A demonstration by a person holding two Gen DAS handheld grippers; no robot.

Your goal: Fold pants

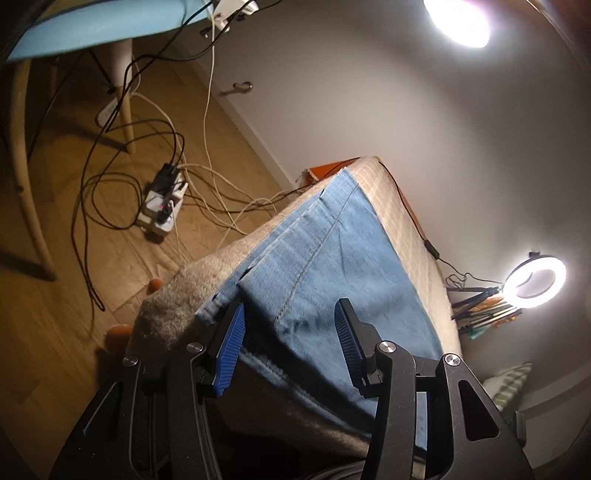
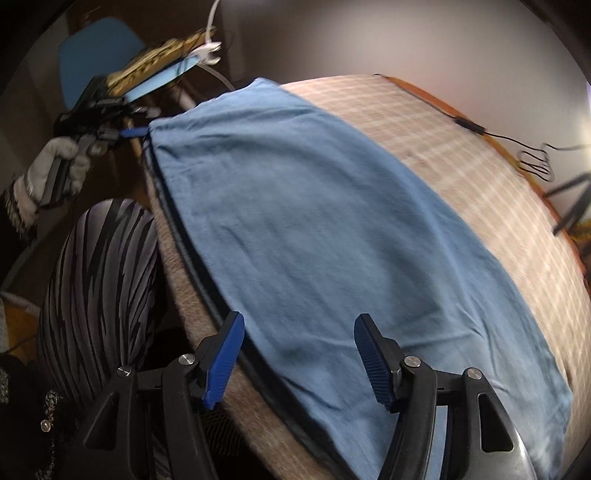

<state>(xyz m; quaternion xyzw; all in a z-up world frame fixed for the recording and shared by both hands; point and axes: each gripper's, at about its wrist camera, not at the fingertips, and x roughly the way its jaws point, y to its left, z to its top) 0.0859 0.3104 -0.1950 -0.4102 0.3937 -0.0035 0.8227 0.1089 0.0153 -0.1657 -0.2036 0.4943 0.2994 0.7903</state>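
While both pairs of blue-padded fingers stand spread apart with nothing between them, the left gripper [image 1: 290,332] hovers over one end of the blue pants [image 1: 325,258], and the right gripper [image 2: 299,354] over the near edge at the other end. The pants lie flat on a checked beige blanket [image 2: 461,155] covering the table. A ring light [image 1: 535,277] glows beyond.

You see a wood floor [image 1: 51,302] strewn with cables [image 1: 110,177], a blue chair [image 1: 92,26], grey wall [image 1: 369,92], two lamps [image 1: 533,277]
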